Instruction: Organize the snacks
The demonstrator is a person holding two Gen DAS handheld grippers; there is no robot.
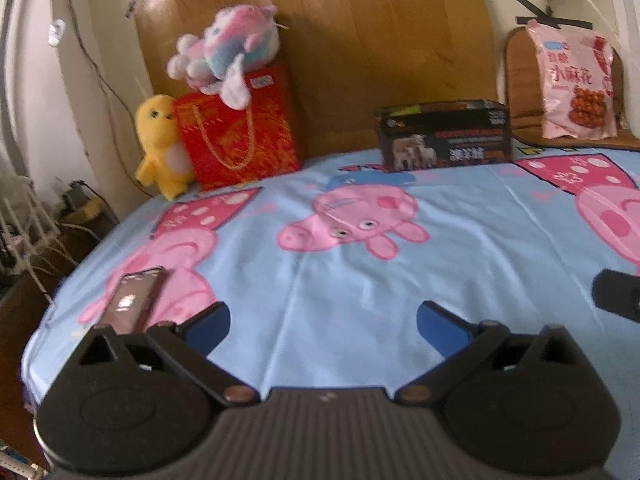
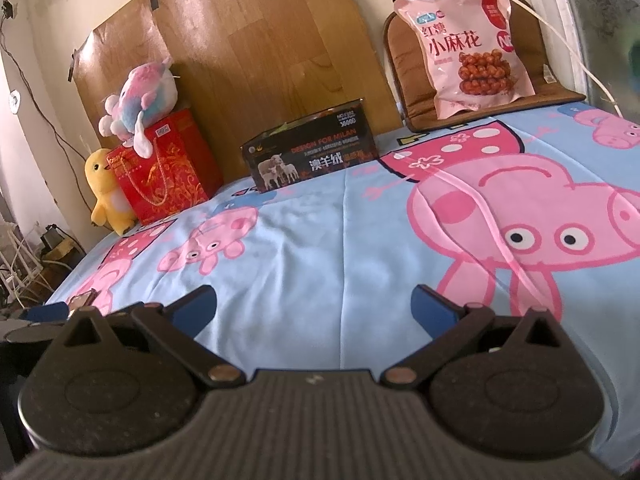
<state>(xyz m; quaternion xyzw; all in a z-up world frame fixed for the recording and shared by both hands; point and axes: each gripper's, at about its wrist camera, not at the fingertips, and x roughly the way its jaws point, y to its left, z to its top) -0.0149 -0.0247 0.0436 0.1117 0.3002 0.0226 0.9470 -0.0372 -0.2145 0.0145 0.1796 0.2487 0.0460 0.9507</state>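
While both grippers, left gripper [image 1: 323, 322] and right gripper [image 2: 314, 306], are held agape and empty, a blue cartoon-pig sheet [image 1: 320, 280] is seen, snack bag [image 2: 466, 50] propped far right, black box [image 2: 312, 152] far centre.

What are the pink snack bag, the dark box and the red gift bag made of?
Pink snack bag: seemingly glossy plastic film, since it shines and crinkles. Dark box: probably printed cardboard, with sharp flat edges. Red gift bag: likely coated paper with gold print and cord handles.
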